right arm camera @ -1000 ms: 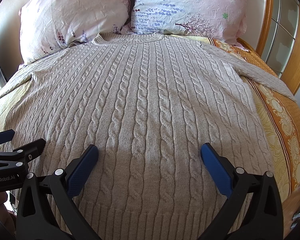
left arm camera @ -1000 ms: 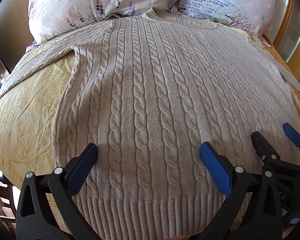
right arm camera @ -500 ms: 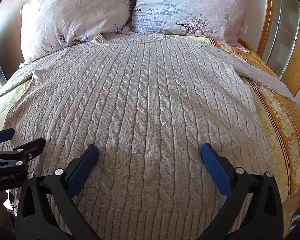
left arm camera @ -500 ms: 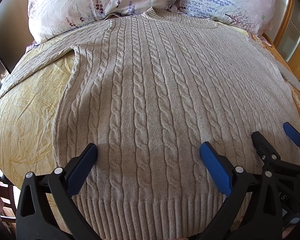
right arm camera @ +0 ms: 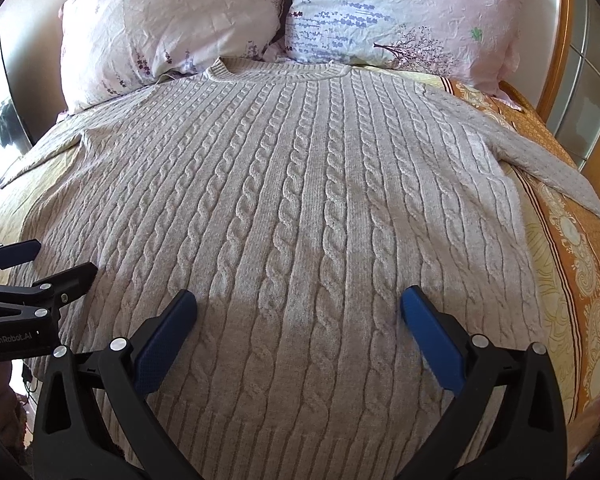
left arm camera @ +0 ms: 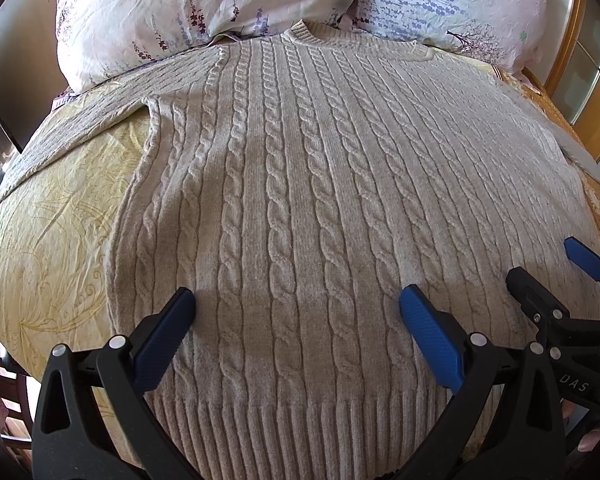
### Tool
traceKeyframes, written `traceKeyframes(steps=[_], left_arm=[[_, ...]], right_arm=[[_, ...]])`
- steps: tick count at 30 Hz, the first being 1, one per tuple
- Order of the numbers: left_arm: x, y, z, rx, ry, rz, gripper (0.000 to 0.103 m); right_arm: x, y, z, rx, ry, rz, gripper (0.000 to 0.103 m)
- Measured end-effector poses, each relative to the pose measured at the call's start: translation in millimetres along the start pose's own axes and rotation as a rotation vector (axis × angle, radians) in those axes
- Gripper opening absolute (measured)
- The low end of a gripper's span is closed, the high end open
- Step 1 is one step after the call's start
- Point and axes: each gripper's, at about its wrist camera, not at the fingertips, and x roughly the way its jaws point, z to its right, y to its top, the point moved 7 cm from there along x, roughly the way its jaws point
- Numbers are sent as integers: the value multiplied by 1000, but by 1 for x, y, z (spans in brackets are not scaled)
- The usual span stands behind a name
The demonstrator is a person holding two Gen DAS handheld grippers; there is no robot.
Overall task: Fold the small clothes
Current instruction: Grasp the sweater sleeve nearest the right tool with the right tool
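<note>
Nothing has really changed vs a sec ago: we hold both grippers over the hem end of the sweater (left arm camera: 300, 200), same pose, no cloth moved, so the fold hasn't started & we judge it's still the pre-grasp stage. The sweater lies flat, front up, on the bed (left arm camera: 52, 240), neck toward the two pillows (right arm camera: 172, 32), sleeves spread out to each side. Left gripper (left arm camera: 296, 316) fingers wide apart, nothing btwn them; right gripper (right arm camera: 298, 312) same, wide apart & empty. Writing: "GenRobot.AI" on the left gripper's body in the right wrist view; "DAS", partly cut off, on the right gripper's body in the left wrist view.
</note>
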Motion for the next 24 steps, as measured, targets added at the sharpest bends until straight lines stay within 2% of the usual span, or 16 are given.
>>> traceKeyframes(steps=[2, 4, 6, 9, 10, 11, 12, 13, 14, 15, 17, 21, 24], left_arm=[[0, 6, -1, 7, -17, 14, 101], [-1, 17, -5, -9, -50, 29, 101], [-3, 30, -11, -43, -89, 58, 101], [-12, 56, -20, -101, -162, 175, 101], [-14, 63, -22, -116, -194, 210, 101], [-15, 69, -23, -135, -240, 237, 101], [-15, 75, -25, -157, -305, 263, 101], [-13, 80, -26, -184, -378, 281, 101], [-10, 84, -29, -222, -436, 289, 101], [-6, 88, -33, -255, -456, 285, 101], [4, 94, -38, -279, -440, 272, 101], [15, 98, -44, -267, -401, 283, 101], [22, 95, -45, -263, -420, 277, 101]], right_arm=[[-2, 4, 4, 7, 48, 4, 102], [-7, 15, 19, 79, 111, 27, 102], [-16, 32, 50, 210, 163, 70, 102], [-21, 57, 112, 449, 232, 132, 102], [-19, 64, 136, 535, 251, 149, 99], [-15, 68, 158, 622, 263, 155, 87], [-11, 70, 177, 701, 271, 151, 80], [-5, 71, 196, 785, 285, 142, 69], [1, 71, 211, 856, 300, 131, 62], [8, 71, 222, 919, 317, 120, 61], [21, 70, 237, 996, 332, 94, 59], [42, 70, 247, 1047, 318, 51, 59], [55, 73, 242, 1059, 363, 39, 58]])
